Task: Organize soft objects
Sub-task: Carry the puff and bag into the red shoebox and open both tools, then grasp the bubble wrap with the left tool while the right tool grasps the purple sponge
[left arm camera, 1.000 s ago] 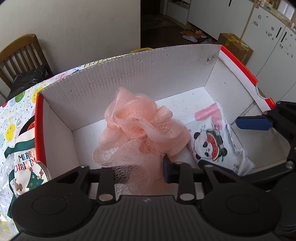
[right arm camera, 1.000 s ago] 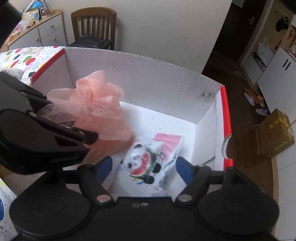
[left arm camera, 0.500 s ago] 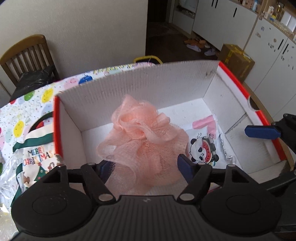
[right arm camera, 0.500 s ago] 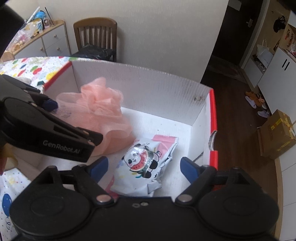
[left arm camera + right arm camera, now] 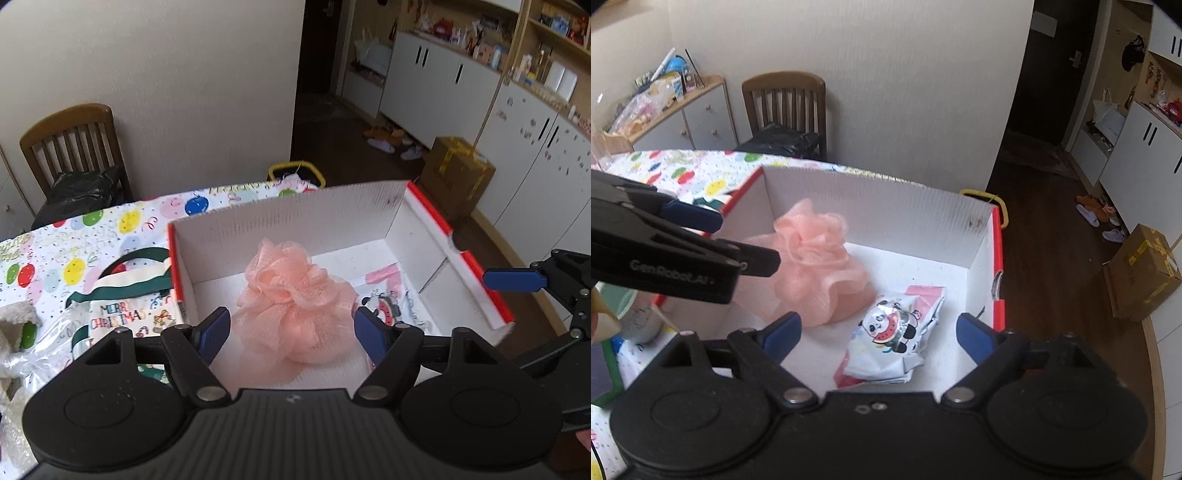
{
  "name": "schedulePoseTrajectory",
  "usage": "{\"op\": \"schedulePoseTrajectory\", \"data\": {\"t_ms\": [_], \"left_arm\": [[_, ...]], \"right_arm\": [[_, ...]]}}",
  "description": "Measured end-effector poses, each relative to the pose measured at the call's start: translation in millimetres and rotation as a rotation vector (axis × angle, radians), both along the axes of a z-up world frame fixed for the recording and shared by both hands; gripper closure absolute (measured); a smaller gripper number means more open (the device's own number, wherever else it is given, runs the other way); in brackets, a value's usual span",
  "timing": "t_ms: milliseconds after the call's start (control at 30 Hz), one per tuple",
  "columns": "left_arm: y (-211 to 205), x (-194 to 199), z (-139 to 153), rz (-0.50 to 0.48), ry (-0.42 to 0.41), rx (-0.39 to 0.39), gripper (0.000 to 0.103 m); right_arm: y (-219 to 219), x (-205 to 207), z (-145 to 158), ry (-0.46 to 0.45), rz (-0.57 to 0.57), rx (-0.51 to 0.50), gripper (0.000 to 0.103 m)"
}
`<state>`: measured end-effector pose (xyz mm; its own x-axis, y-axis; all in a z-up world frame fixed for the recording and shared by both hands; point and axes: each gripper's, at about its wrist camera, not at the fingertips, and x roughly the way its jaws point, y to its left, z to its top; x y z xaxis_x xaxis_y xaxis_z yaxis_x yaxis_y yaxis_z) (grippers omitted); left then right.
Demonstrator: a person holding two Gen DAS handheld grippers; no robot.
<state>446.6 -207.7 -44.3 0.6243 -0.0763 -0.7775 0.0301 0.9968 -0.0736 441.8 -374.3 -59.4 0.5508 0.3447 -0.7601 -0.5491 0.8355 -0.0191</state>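
A peach mesh bath pouf (image 5: 295, 306) lies inside a white cardboard box with red rim (image 5: 306, 210), at its left-middle. It also shows in the right wrist view (image 5: 816, 262). A panda-print soft pack (image 5: 894, 332) lies to its right in the box (image 5: 886, 206), partly hidden in the left wrist view (image 5: 384, 302). My left gripper (image 5: 291, 332) is open and empty, raised above the pouf. My right gripper (image 5: 877, 334) is open and empty above the pack.
A Christmas tote bag (image 5: 125, 310) and a plush toy (image 5: 18, 325) lie left of the box on the balloon-print tablecloth (image 5: 74, 240). A wooden chair (image 5: 74, 147) stands behind the table. The table edge drops to the floor on the right.
My left gripper opened, let go of the pouf and pulled back upward; the pouf settled in the box. My right gripper also rose away from the pack.
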Motion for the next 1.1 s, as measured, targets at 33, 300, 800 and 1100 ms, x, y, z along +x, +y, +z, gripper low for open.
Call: {"op": "schedulePoseTrajectory", "data": {"t_ms": [33,300,800,1100], "left_arm": [[1.6,-5.3,4.4,0.001,-0.012,-0.005,0.029],[17.8,-52.6,36.0,0.012,-0.105,-0.023,0.023],[66.2,-144.9,76.2,0.06,-0.221,-0.044,0.012],[120.1,-196.8,70.0,0.107,-0.285,-0.07,0.001]], "right_arm": [[-0.7,-3.2,3.1,-0.006,0.0,0.007,0.011],[-3.5,-33.3,27.8,-0.056,0.007,0.072,0.006],[25.4,-106.0,52.1,-0.08,0.1,0.179,0.0],[62.8,-151.2,47.8,-0.075,0.142,0.196,0.0]]}}
